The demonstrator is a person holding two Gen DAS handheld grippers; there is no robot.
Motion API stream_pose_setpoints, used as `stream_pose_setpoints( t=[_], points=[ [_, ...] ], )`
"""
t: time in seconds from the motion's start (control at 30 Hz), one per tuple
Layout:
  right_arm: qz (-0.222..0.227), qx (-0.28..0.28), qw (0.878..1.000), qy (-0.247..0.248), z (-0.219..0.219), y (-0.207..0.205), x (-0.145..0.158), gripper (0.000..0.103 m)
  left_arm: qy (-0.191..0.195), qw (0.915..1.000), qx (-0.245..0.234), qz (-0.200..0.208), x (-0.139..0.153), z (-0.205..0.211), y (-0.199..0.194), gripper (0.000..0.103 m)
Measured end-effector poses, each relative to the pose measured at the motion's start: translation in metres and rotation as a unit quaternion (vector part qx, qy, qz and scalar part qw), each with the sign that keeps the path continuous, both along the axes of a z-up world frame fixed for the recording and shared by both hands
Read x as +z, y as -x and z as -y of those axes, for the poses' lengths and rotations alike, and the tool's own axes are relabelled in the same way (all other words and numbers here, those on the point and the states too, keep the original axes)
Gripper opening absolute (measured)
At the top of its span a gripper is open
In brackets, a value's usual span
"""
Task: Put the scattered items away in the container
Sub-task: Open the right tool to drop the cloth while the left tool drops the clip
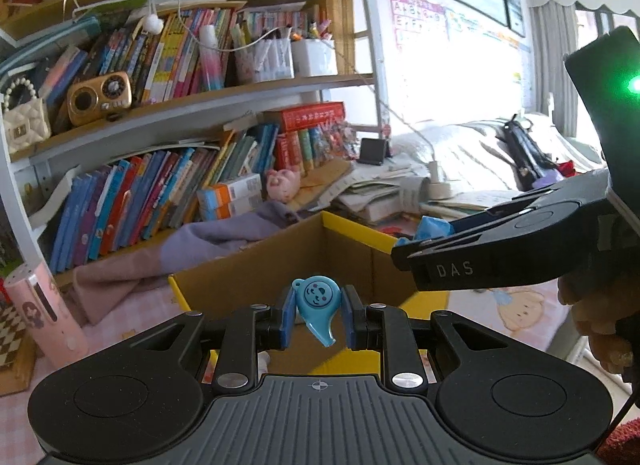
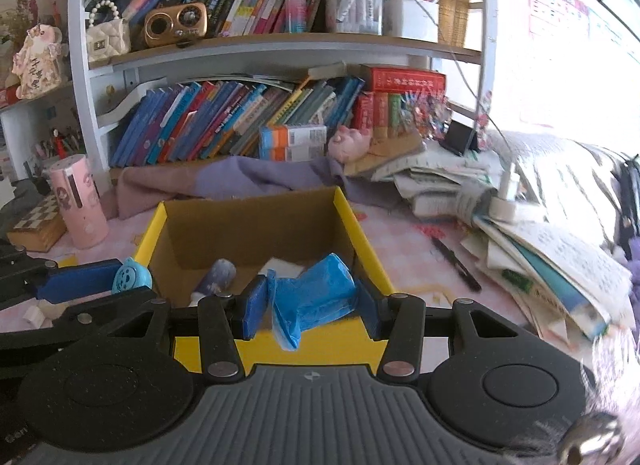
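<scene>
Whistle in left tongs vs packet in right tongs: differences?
The blue whistle is rigid moulded plastic with a face; the blue packet is soft, crinkled wrapping. The whistle is narrow, so its tongs sit closer; the packet is bulkier. Both are blue, gripped, near the yellow box.

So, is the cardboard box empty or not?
Not empty. The right wrist view shows a small patterned roll lying inside the cardboard box.

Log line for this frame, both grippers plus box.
left gripper: shut on blue whistle | right gripper: shut on blue packet | yellow box: open, below both
</scene>
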State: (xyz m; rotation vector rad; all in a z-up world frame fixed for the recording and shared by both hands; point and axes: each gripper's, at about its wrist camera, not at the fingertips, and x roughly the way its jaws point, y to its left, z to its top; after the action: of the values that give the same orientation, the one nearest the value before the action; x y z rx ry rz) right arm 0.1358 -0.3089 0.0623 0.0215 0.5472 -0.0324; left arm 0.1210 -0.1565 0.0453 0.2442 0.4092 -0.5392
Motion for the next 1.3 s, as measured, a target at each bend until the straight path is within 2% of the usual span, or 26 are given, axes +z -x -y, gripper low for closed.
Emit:
stream_pose_setpoints(
  t=[0.13,0.4,0.7,0.83,1.17,1.27,1.3],
  points=[
    [-0.006,0.025,1.000,0.006,0.008,-0.024,-0.003,0.045,-0.007,0.9997,0.023,-0.008,-0.006,0.008,-0.015,0.023],
    [-0.051,0.087,0.995,0.023,0.007,-0.068,-0.024,0.045,-0.032,0.9973,0.058,-0.030,-0.021,0.022,-0.041,0.023],
    [-0.103,0.127,0.986,0.039,0.010,-0.098,-0.054,0.045,-0.063,0.9923,0.072,-0.078,-0.045,0.036,-0.058,0.023],
    [-0.123,0.144,0.980,0.051,0.012,-0.106,-0.064,0.045,-0.060,0.9912,0.083,-0.084,-0.048,0.038,-0.062,0.023],
    [-0.120,0.184,0.973,0.073,0.007,-0.112,-0.068,0.046,-0.043,0.9865,0.119,-0.104,-0.053,0.036,-0.069,0.023],
    [-0.129,0.190,0.972,0.058,0.008,-0.115,-0.070,0.045,-0.037,0.9844,0.131,-0.111,-0.054,0.033,-0.070,0.027],
    [-0.134,0.190,0.971,0.051,0.008,-0.116,-0.071,0.045,-0.037,0.9837,0.137,-0.111,-0.054,0.032,-0.070,0.031]
  ],
)
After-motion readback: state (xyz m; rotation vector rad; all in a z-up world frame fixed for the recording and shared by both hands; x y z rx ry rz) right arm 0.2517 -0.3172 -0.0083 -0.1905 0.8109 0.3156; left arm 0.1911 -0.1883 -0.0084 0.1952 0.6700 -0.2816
